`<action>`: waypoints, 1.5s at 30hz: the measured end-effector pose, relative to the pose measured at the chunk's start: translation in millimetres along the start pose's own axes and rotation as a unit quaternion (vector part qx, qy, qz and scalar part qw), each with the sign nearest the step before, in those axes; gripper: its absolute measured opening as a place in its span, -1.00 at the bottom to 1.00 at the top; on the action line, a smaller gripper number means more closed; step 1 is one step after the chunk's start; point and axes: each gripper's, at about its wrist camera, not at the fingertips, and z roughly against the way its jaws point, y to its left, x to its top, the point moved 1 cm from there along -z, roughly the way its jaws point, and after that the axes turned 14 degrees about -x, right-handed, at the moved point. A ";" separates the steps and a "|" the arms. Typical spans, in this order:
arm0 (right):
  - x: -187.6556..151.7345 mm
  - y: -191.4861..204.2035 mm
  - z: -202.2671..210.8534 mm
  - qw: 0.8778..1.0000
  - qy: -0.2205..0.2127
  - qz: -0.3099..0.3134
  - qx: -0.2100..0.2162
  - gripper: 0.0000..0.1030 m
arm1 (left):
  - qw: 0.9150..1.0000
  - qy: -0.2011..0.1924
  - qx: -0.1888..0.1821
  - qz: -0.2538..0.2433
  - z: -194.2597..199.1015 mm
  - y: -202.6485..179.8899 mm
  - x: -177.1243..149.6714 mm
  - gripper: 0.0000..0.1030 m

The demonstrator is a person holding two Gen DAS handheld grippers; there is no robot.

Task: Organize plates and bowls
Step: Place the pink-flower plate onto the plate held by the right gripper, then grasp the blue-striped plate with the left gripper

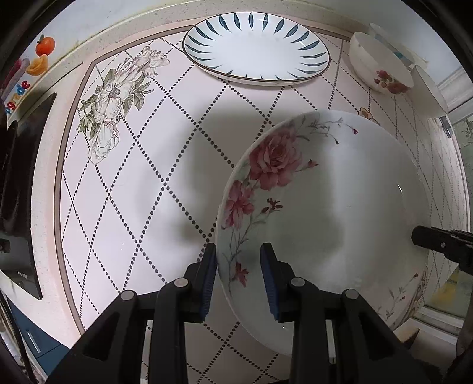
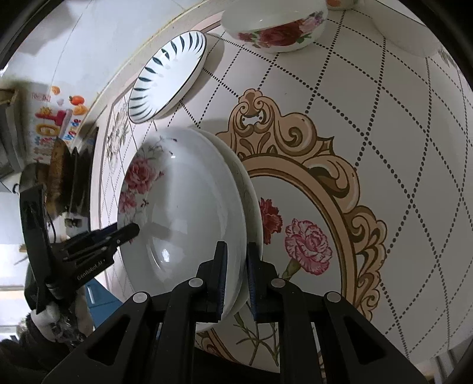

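A white deep plate with pink roses (image 1: 325, 206) (image 2: 183, 201) sits over the patterned tablecloth (image 1: 133, 206). My left gripper (image 1: 238, 251) points down and is shut on its near-left rim, one pad outside and one inside. In the right wrist view my right gripper (image 2: 236, 248) is shut on the opposite rim. A second white plate (image 2: 251, 201) lies right under the rose plate, its rim showing beside it; whether the pads also pinch it I cannot tell. Each gripper shows in the other's view: the right gripper (image 1: 422, 237), the left gripper (image 2: 130, 230).
A white plate with blue leaf strokes (image 1: 257, 50) (image 2: 168, 76) lies at the back. A bowl with red flowers (image 1: 381, 65) (image 2: 278, 26) and a plain white bowl (image 1: 428, 91) (image 2: 411, 32) stand at the back right. A dark flat appliance (image 1: 17, 192) borders the cloth's left edge.
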 end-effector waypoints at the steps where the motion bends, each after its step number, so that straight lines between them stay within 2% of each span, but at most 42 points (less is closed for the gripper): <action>1: -0.6 1.4 0.7 1.000 0.003 0.001 -0.004 -0.68 | 1.000 0.001 0.001 0.000 -0.5 -0.7 -0.1 -0.47; 11: -3.2 -4.8 8.4 1.000 0.019 -0.008 -0.022 -0.66 | 1.000 0.007 0.001 0.001 0.8 0.4 3.3 -0.47; 13: -3.5 -9.0 11.2 1.000 0.019 -0.015 -0.013 -0.66 | 1.000 0.011 -0.002 0.002 3.3 0.9 4.1 -0.47; 15: -2.8 -12.0 18.4 1.000 0.019 -0.021 -0.011 -0.66 | 1.000 0.013 -0.010 0.006 15.2 1.2 6.3 -0.47; 18: 5.5 -11.1 38.9 1.000 0.004 -0.029 0.001 -0.65 | 0.999 -0.015 -0.030 0.020 48.4 3.6 17.0 -0.45; 20: 18.9 -6.7 54.8 0.999 -0.013 -0.035 0.016 -0.53 | 0.998 -0.043 -0.042 0.026 69.1 6.6 33.2 -0.39; 21: 27.0 -3.3 60.6 0.999 -0.022 -0.037 0.026 -0.33 | 0.997 -0.056 -0.047 0.028 76.7 9.1 44.8 -0.27; 23: 50.3 7.1 68.3 0.997 -0.036 -0.042 0.048 -0.08 | 0.996 -0.076 -0.045 0.034 82.9 19.0 69.8 -0.27; 26: 90.3 26.2 64.3 0.996 -0.046 -0.046 0.062 -0.06 | 0.995 -0.081 -0.037 0.052 73.6 39.8 113.0 -0.27; 29: 128.3 36.8 42.3 0.995 -0.041 -0.070 0.054 -0.06 | 0.994 -0.073 -0.040 0.070 52.6 60.1 143.8 -0.27; 35: 172.2 33.8 -7.2 0.992 -0.021 -0.122 0.030 -0.06 | 0.995 -0.045 -0.041 0.077 10.6 83.5 193.9 -0.27; 37: 180.7 33.8 -14.5 0.991 -0.026 -0.130 0.025 -0.10 | 0.996 -0.042 -0.038 0.070 1.5 87.6 207.2 -0.27; 40: 189.1 36.1 -20.8 0.991 -0.039 -0.130 0.018 -0.30 | 0.997 -0.040 -0.039 0.051 -7.9 88.1 221.7 -0.28; 42: 192.9 40.5 -28.3 0.991 -0.043 -0.127 0.015 -0.68 | 0.997 -0.045 -0.048 0.039 -10.6 86.6 227.0 -0.54; 45: 195.9 44.1 -32.6 0.991 -0.056 -0.121 -0.004 -0.77 | 0.998 -0.050 -0.041 0.022 -9.1 80.6 228.3 -0.63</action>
